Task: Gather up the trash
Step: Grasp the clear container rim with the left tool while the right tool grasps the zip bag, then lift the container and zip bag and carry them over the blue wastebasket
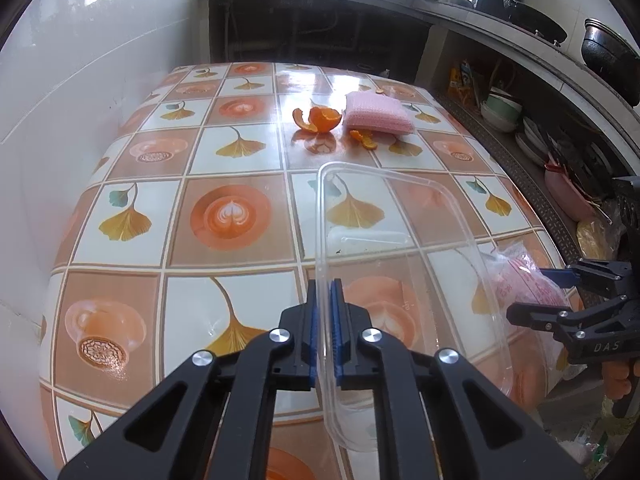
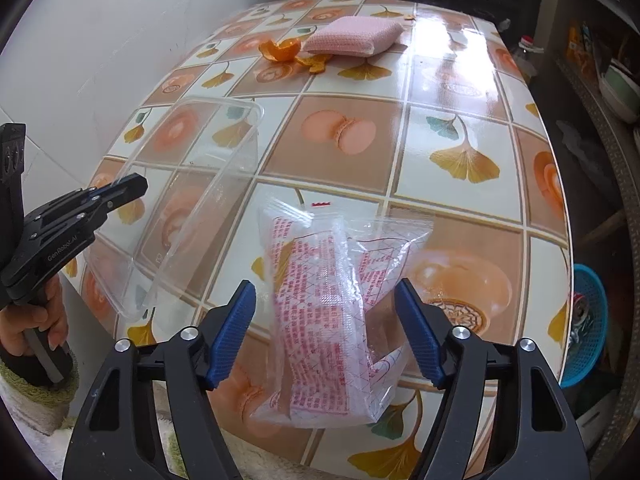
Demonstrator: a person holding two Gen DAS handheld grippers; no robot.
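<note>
a clear plastic tray [image 1: 400,240] tilts beside a crumpled red-printed bag [image 2: 328,304], orange peels [image 1: 318,119] farther back.

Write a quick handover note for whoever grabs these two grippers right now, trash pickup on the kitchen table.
Left gripper: shut on the near rim of the clear plastic container, which is tilted up off the table.
Right gripper: open, jaws either side of the crumpled plastic bag with red print, not gripping it.
Far end of the table: orange peels beside a pink sponge.
A blue basket sits off the table's right edge, a can inside.
Done: container gripped.
Left: grip the bag, then collect the peels; the basket is probably the bin.
</note>
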